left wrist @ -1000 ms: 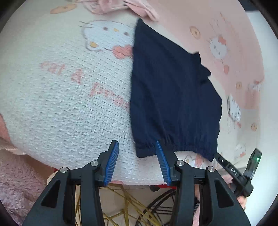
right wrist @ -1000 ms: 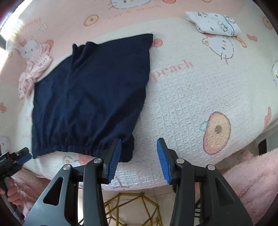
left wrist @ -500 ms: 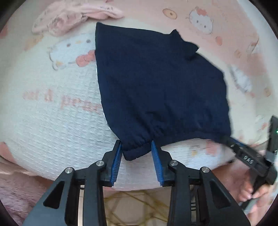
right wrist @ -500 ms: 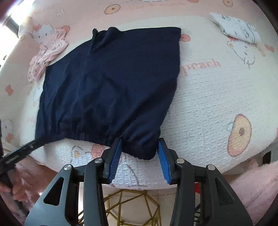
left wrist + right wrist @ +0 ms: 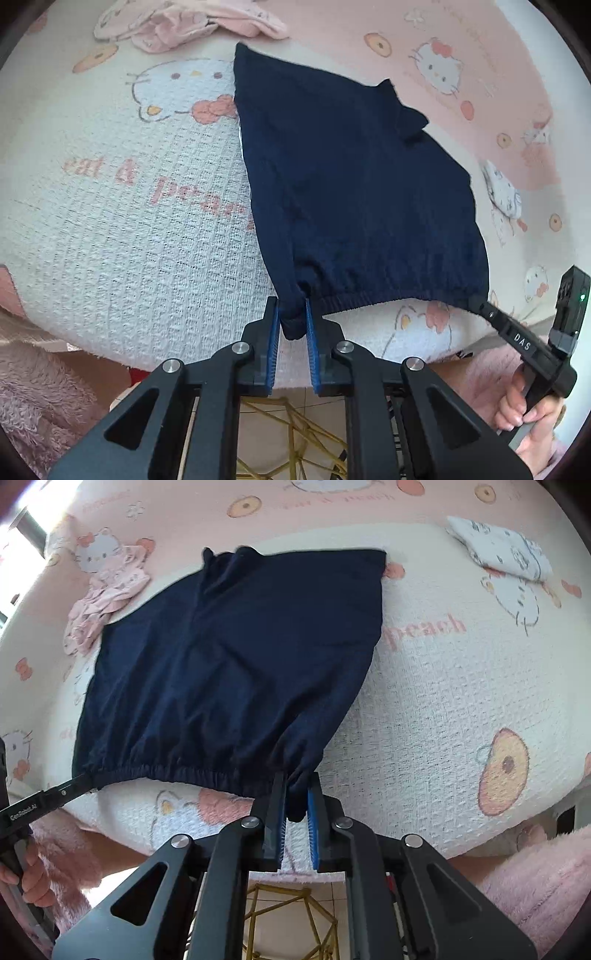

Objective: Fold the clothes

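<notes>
I have both the left gripper (image 5: 291, 317) and right gripper (image 5: 296, 797) just clenched on the navy shorts' (image 5: 354, 192) gathered waistband, on the waffle-textured blanket (image 5: 129, 240).

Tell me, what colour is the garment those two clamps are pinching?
Plain dark navy shorts, no pattern, elastic waistband; the right wrist view shows them best.

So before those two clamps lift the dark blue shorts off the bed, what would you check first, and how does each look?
1. Left gripper shut on the navy blue fabric shorts, at a waistband corner: ok; its jaws have just been closing.
2. Right gripper shut on the other corner: ok, also just closed.
3. Waistband between them free of twists: ok.
4. Leg end lying flat: not ok, slightly bunched.
5. Pink crumpled garment clear of the shorts: ok.
6. Folded white printed cloth clear: ok.
</notes>
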The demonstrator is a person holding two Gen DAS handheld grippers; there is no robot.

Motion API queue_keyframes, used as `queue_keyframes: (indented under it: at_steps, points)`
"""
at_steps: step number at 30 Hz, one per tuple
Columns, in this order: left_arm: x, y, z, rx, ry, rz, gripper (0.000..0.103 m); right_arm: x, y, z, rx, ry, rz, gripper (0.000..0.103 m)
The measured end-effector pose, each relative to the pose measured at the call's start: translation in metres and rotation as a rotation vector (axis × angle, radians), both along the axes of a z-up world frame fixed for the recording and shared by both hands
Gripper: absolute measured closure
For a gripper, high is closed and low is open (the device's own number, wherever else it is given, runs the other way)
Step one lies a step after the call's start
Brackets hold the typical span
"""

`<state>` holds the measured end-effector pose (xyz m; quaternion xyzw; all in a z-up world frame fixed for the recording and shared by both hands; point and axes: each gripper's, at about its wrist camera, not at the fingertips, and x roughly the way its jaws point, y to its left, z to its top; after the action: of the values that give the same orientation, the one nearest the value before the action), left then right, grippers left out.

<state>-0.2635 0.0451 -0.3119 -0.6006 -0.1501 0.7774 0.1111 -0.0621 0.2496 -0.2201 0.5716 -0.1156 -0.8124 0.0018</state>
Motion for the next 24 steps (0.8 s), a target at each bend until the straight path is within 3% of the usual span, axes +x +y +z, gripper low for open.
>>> queue_keyframes:
  at_steps: [6, 13, 15, 16, 18, 20, 22, 24]
  points:
    - [0.009, -0.012, -0.001, 0.004, -0.012, -0.02, 0.089, 0.011, 0.001, 0.013, -0.014, 0.028, 0.02, 0.095]
    - [0.01, -0.025, -0.009, 0.007, -0.082, -0.006, 0.079, -0.018, 0.011, -0.01, -0.03, -0.071, 0.008, 0.089]
    - [0.014, -0.026, 0.004, -0.032, -0.035, 0.015, 0.069, -0.021, 0.018, -0.012, -0.065, -0.08, -0.023, 0.088]
    - [0.015, -0.026, 0.013, -0.095, 0.006, 0.031, 0.062, -0.022, 0.022, -0.012, -0.082, -0.08, -0.038, 0.088]
    - [0.018, -0.022, 0.032, -0.27, 0.119, 0.063, 0.06, -0.027, 0.027, -0.009, -0.086, -0.066, -0.057, 0.088]
    - [0.016, -0.013, 0.045, -0.295, 0.192, 0.046, 0.06, -0.033, 0.032, -0.009, -0.065, -0.068, -0.074, 0.088]
    - [0.011, 0.0, 0.052, -0.254, 0.232, -0.015, 0.06, -0.038, 0.035, -0.013, -0.071, -0.085, -0.097, 0.088]
    - [0.001, 0.02, 0.041, -0.222, 0.206, -0.079, 0.06, -0.042, 0.036, -0.014, -0.083, -0.093, -0.111, 0.088]
